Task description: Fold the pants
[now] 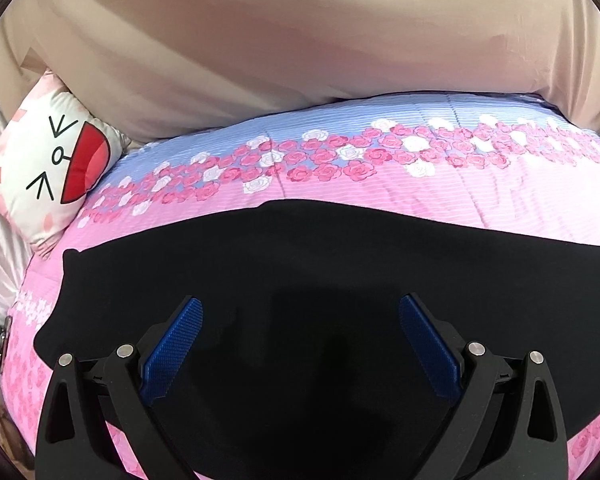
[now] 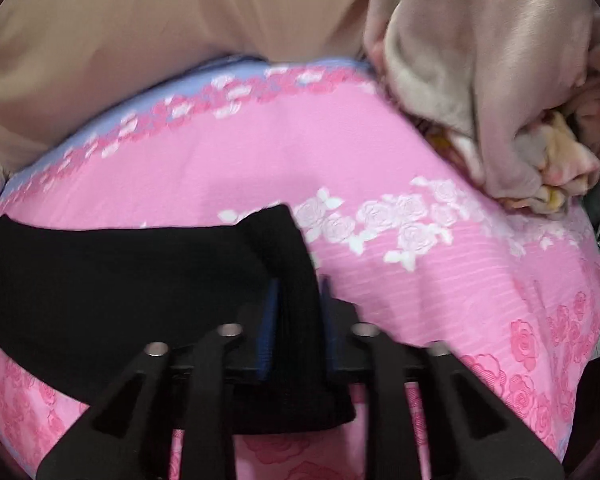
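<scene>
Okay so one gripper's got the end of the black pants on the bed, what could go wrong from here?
1. The right gripper pinches only a narrow end of the black pants; the stacked layers might slip apart if pulled.
2. The left gripper hangs open over the pants, holding nothing, so that side may drag and wrinkle on the pink floral bedspread.

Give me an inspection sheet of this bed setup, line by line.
Surface: pink floral bedspread, blue band at the far edge.
Job's things: black pants lying flat on it.
Clutter: cartoon-face pillow; crumpled satin bedding.
Grippers: left claw open above the pants; right claw shut on the pants' end.
Cables: nothing seen.
Surroundings: beige headboard behind the bed.
</scene>
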Available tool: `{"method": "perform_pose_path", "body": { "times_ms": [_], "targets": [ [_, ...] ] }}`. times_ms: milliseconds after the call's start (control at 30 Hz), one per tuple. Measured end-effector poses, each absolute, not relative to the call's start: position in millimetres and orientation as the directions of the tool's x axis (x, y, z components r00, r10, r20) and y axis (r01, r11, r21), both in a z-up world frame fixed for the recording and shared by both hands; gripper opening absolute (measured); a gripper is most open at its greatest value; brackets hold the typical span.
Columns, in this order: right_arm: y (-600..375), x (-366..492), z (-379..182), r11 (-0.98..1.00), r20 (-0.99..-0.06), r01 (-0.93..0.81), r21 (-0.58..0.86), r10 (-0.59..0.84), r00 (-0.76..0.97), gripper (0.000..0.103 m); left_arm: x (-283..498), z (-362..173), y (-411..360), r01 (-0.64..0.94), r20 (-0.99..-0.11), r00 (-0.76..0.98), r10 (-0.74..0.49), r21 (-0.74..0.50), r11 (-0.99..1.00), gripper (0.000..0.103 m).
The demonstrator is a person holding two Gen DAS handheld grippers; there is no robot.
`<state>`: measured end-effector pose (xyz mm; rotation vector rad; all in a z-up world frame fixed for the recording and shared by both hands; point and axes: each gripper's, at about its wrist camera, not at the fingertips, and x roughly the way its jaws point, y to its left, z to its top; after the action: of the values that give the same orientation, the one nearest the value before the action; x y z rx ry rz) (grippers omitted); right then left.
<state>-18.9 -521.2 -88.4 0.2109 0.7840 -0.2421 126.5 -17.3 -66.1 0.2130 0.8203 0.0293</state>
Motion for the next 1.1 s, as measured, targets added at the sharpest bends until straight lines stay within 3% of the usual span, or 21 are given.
{"method": "perform_pose_path", "body": {
  "times_ms": [67, 133, 267, 400, 433, 467, 500, 533, 767, 1100],
  "targets": [
    [-528.5, -42.2, -77.2, 0.931, -0.684, 0.329, 0.159, -0.137, 0.717, 0.039, 127.4, -67.4, -13.0, 0.041, -0.731, 0.672, 0.119, 0.197, 0.98, 0.097],
    [-538.2, -57.5, -81.5, 0.901, -0.683, 0.346, 0.261, -0.08, 0.726, 0.061, 126.6, -67.0, -9.0, 0.03, -0.728, 0.674, 0.126, 0.197, 0.98, 0.097],
    [-542.7, -65.0, -106.3, 0.854, -0.712, 0.357, 0.378, 0.022, 0.702, 0.061, 125.4, -66.8, -9.9, 0.04, -0.729, 0.674, 0.118, 0.195, 0.98, 0.097],
    [-539.8, -61.2, -106.7, 0.831, -0.705, 0.385, 0.401, 0.012, 0.709, 0.061, 120.7, -65.0, -14.3, 0.066, -0.727, 0.681, 0.089, 0.181, 0.981, 0.097],
    [-535.4, -56.7, -107.5, 0.839, -0.71, 0.378, 0.392, 0.015, 0.704, 0.05, 120.2, -64.9, -15.1, 0.069, -0.726, 0.683, 0.085, 0.179, 0.981, 0.097],
    [-528.4, -51.8, -106.5, 0.854, -0.729, 0.391, 0.342, -0.021, 0.684, 0.047, 119.0, -64.5, -13.3, 0.069, -0.725, 0.684, 0.082, 0.176, 0.982, 0.097],
    [-525.0, -50.6, -105.7, 0.859, -0.731, 0.377, 0.347, -0.004, 0.682, 0.031, 117.5, -63.9, -8.0, 0.064, -0.724, 0.685, 0.082, 0.171, 0.983, 0.097],
    [-522.4, -49.1, -106.4, 0.845, -0.72, 0.356, 0.399, 0.048, 0.692, 0.022, 116.7, -63.8, -4.3, 0.055, -0.723, 0.686, 0.083, 0.165, 0.985, 0.097],
    [-483.0, -33.9, -57.3, 0.859, -0.642, 0.3, 0.414, 0.043, 0.765, 0.021, 110.0, -64.9, 62.0, -0.045, -0.722, 0.682, 0.117, 0.119, 0.992, 0.097],
    [-311.5, 51.7, 23.6, 0.945, -0.556, -0.03, 0.326, 0.217, 0.803, 0.021, 110.5, -72.2, 127.9, -0.062, -0.716, 0.692, 0.092, 0.068, 0.996, 0.097]
  ]
}}
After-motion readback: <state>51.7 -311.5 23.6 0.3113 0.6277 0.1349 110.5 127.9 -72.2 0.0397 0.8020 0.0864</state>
